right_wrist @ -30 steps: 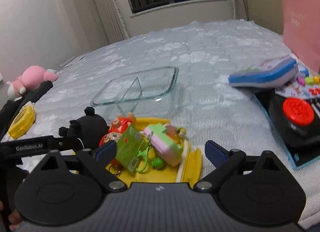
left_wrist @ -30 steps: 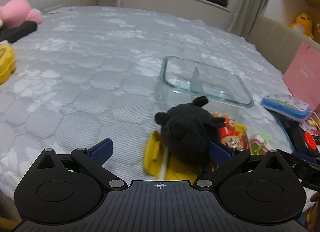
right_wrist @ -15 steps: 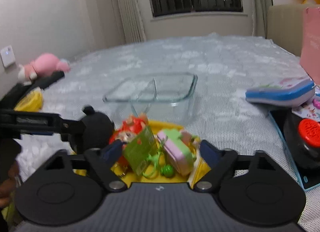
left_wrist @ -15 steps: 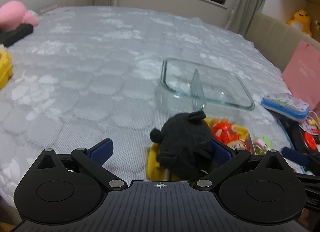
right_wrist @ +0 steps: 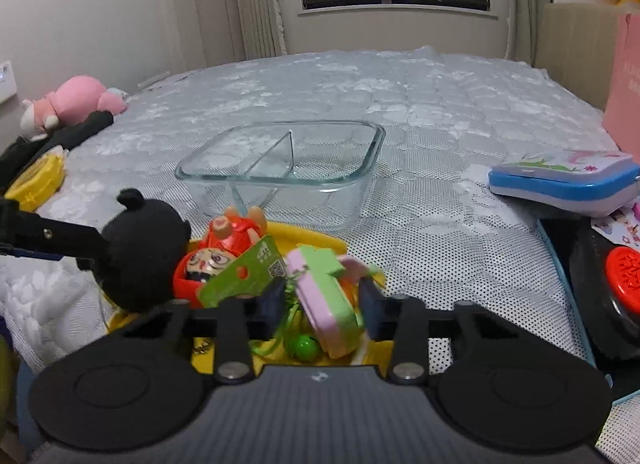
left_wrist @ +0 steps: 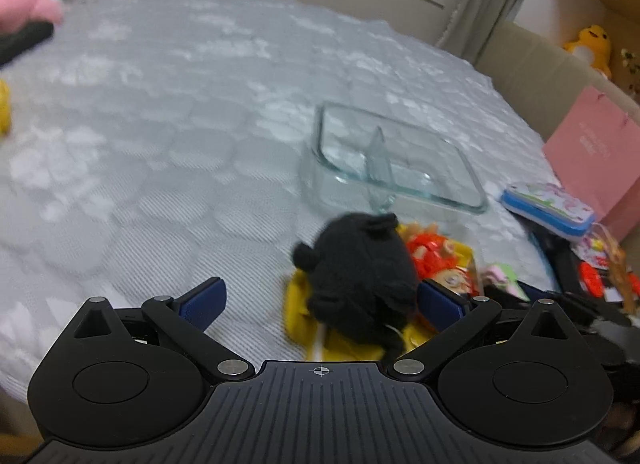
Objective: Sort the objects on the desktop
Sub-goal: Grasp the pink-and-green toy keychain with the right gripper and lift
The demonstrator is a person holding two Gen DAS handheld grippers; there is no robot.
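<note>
A yellow tray (right_wrist: 304, 234) near the bed's front edge holds a black plush (right_wrist: 144, 252), a red doll (right_wrist: 236, 232), a green card (right_wrist: 248, 268) and a pink-and-green toy (right_wrist: 328, 296). My right gripper (right_wrist: 322, 304) reaches over the tray. Its jaws are closing, with the pink-and-green toy between them and a thin gap still at the left pad. My left gripper (left_wrist: 322, 302) stands wide open, and the black plush (left_wrist: 360, 280) lies against its right finger (left_wrist: 440, 304). Behind the tray stands an empty divided glass container (right_wrist: 376, 135).
A blue-and-white tin (right_wrist: 560, 179) lies to the right, above a black device with a red button (right_wrist: 624, 276). At the far right stands a pink bag (left_wrist: 592, 159). A pink plush (right_wrist: 76, 97) and a yellow round object (right_wrist: 36, 179) lie at the left.
My right gripper has come forward and down over the tray and its jaws have narrowed around the pink-and-green toy. The left gripper has stayed wide open beside the black plush.
</note>
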